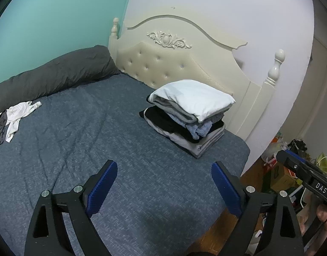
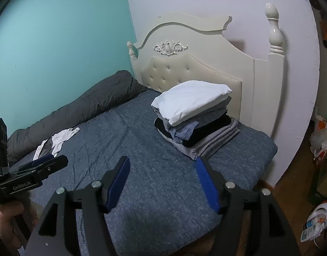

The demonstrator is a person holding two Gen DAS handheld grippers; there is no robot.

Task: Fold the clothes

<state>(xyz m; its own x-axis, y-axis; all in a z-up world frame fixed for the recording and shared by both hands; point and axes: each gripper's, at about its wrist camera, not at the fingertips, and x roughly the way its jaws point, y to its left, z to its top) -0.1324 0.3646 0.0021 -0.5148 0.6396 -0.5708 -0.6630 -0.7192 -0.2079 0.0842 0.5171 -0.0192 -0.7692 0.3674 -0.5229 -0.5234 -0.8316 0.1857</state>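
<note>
Both grippers hover over the near part of the bed (image 1: 82,128), pointing toward the headboard (image 1: 163,64). The left gripper (image 1: 164,186) has its blue-padded jaws spread wide and holds nothing; the right gripper (image 2: 162,181) is also wide open and empty. In the left view the right gripper juts in at the right edge, with part of a hand (image 1: 324,217) below it; in the right view a hand (image 2: 5,224) grips the left tool's handle at lower left.

A stack (image 1: 189,115) of folded clothes sits on the bed near the headboard: a white piece on top, then grey, blue checked, black and pale grey layers (edges uneven). A crumpled white garment (image 1: 16,115) lies unfolded at the far left by a dark bolster (image 1: 57,74), partly over something grey.

The right tool reads "DAS" (image 1: 321,185); the left tool's lettering (image 2: 21,188) is too blurred to read.
</note>
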